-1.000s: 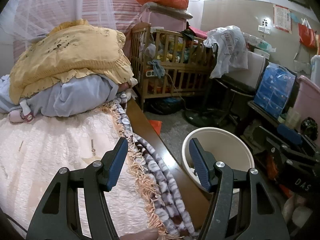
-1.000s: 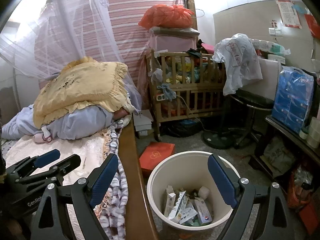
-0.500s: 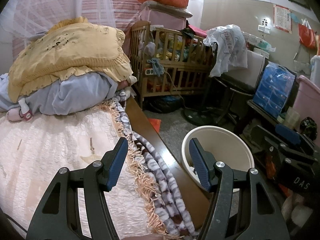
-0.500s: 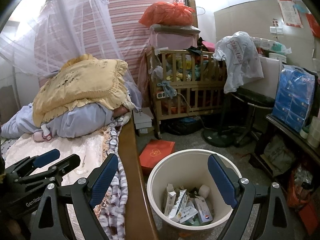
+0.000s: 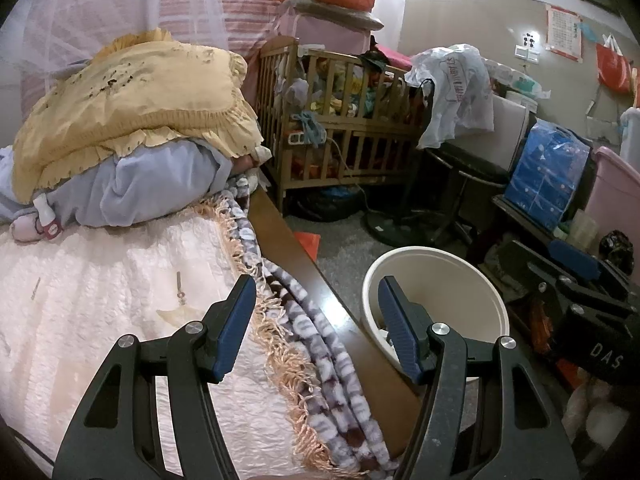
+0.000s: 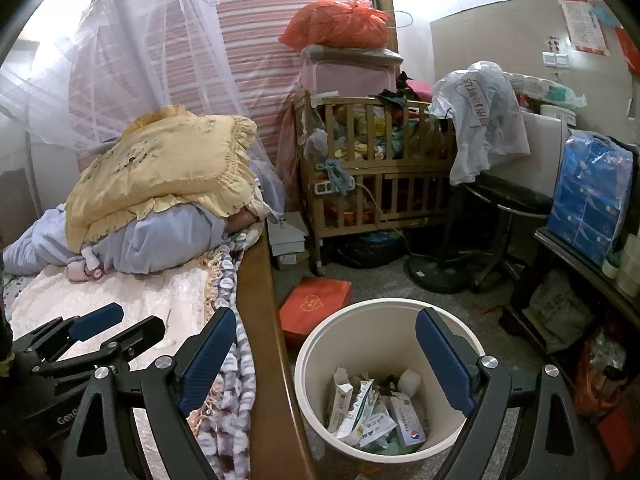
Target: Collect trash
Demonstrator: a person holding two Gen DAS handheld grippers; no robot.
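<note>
Jaws apart and empty on both the left gripper [image 5: 316, 320] and right gripper [image 6: 326, 356] — round cream plastic bin [image 6: 320, 344] holding flattened cartons [image 6: 370, 408] sits lower centre, so a careless low sweep could likely tip it.

Bin mouth: the cream bin [image 6: 384, 320] is standing open-topped on the floor, its upper part lying free above the cartons [image 6: 372, 412] piling at the bottom.
Left flank: the wooden bed rail [image 6: 264, 320] is running just beside the bin, with the fringed blanket [image 5: 320, 340] draping against it.
Behind the bin: a red box [image 6: 314, 306] is lying on the floor, touching or nearly touching the rim.
Floor beyond: grey floor [image 6: 400, 280] is lying open up to the fan base [image 6: 436, 272] and crib [image 6: 380, 184].
Right flank: a dark shelf [image 6: 572, 272] and bags are crowding in.
Bed surface: the white cover [image 5: 100, 300] is lying bare up to the pillow pile [image 5: 132, 120].
</note>
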